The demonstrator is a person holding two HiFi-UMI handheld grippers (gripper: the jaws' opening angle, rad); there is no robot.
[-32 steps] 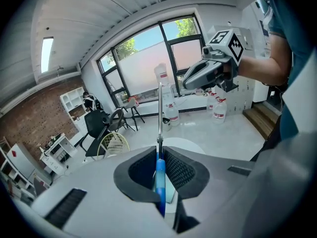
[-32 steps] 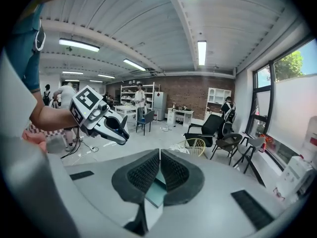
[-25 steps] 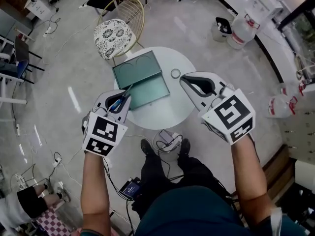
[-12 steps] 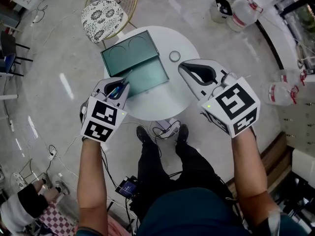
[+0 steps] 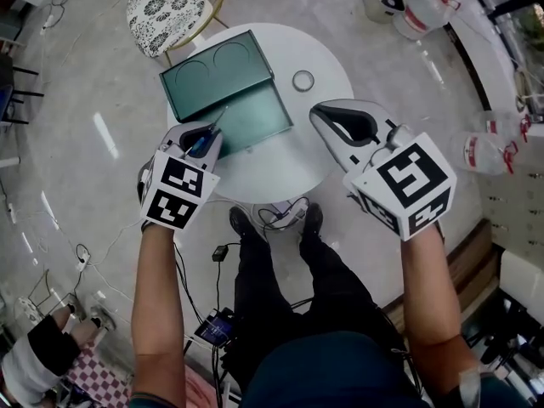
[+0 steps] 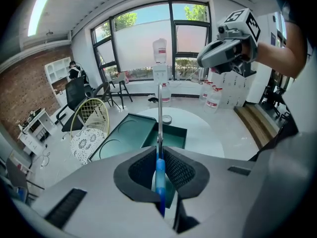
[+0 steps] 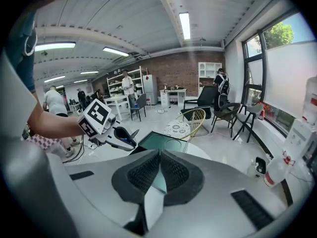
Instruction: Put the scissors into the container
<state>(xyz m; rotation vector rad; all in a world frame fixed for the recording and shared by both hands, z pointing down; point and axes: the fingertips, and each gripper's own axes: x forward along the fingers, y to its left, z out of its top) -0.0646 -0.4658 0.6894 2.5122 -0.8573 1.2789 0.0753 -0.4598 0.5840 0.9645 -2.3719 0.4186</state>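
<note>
The teal container (image 5: 252,122) lies open on the round white table (image 5: 319,58), its lid (image 5: 212,73) folded back to the far left. My left gripper (image 5: 204,136) is shut on the scissors (image 5: 210,132); their blue handle (image 6: 159,175) sits between the jaws and the closed blades (image 6: 159,108) point over the container's (image 6: 171,137) near left edge. My right gripper (image 5: 342,128) hovers over the table's right side, jaws shut with nothing in them. The right gripper view shows the left gripper (image 7: 118,136) beside the container (image 7: 161,144).
A small ring-shaped object (image 5: 303,80) lies on the table right of the container. A wire chair with a patterned cushion (image 5: 161,2) stands at the far left. Water jugs (image 5: 423,7) stand on the floor at the far right. Cables run on the floor (image 5: 280,219) under the table's near edge.
The head view has shifted, so table and container sit higher and further left. The left gripper has kept the scissors at the container's near left edge; the right gripper has barely moved.
</note>
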